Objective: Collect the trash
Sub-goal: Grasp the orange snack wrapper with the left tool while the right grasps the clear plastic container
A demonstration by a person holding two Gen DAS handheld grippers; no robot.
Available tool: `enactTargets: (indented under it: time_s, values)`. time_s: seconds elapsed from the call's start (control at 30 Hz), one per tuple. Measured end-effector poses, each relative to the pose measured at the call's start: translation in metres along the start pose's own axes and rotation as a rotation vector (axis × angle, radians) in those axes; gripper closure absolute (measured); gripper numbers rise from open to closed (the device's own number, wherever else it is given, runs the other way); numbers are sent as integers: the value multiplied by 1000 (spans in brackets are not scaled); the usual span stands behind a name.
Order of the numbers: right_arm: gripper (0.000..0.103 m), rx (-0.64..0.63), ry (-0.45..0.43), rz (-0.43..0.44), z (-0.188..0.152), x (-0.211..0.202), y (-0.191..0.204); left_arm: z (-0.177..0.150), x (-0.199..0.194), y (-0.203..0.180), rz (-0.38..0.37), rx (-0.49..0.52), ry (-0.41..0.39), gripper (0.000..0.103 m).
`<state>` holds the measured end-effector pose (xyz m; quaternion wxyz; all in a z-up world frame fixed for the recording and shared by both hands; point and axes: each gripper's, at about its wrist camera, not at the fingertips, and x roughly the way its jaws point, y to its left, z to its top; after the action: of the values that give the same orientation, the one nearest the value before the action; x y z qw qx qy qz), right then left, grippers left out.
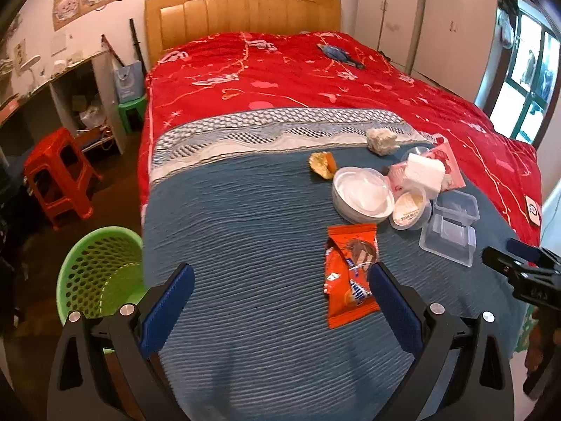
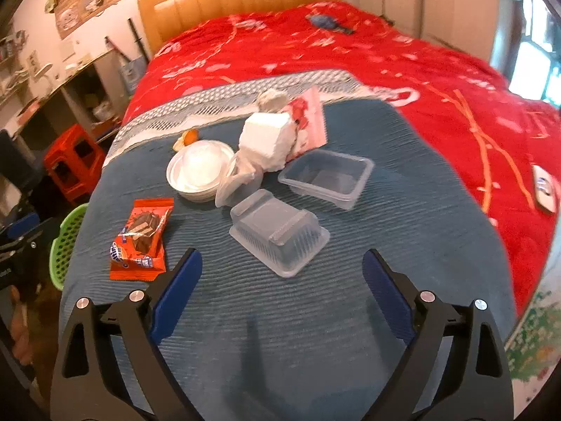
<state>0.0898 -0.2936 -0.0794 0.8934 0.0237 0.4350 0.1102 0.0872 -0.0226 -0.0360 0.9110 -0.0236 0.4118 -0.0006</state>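
trash sits in a loose cluster on the blue blanket (image 1: 245, 245) at the foot of the bed, nothing picked up yet. nearest your left gripper (image 1: 282, 291) is the orange snack wrapper (image 1: 350, 273), lying flat; its lower right edge runs just beside the right blue pad, but the pads aren't pressing on it and the jaws stand wide apart. past it: white round bowl (image 1: 363, 194) with a clear lid, small round tub (image 1: 410, 210) tipped against it, and a bit of orange peel (image 1: 322, 165) just behind the bowl. white foam block (image 1: 424, 172) rests on the pink packet (image 1: 447, 161), crumpled tissue ball (image 1: 382, 142) beyond those near the patterned band of the blanket. two clear plastic containers lie to the right of the tub. in the right wrist view, the near one (image 2: 280, 235) is upside down and sits just ahead of your right gripper (image 2: 282, 273), centred between the fingers but not touched; the far clear container (image 2: 328, 177) is upright and open, a little apart from it. right jaws are wide apart, nothing between the pads. green mesh basket (image 1: 101, 273) stands on the floor at the left corner of the bed, just beside the blanket edge. red stool (image 1: 59, 175) further back on the left, red quilt (image 1: 315, 80) covers the rest of the bed up to the wooden headboard (image 1: 242, 10).
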Motion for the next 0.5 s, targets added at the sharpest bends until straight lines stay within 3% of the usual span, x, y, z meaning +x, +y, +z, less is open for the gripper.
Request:
enactTargets:
  time_s: [0.4,0.5]
  values:
    - [29,-205,57,44,13,47,4,2,38,-31,-107,55,72,8]
    - [36,-243,72,42,13,54,3,2,50,-41,-136,85,101,19]
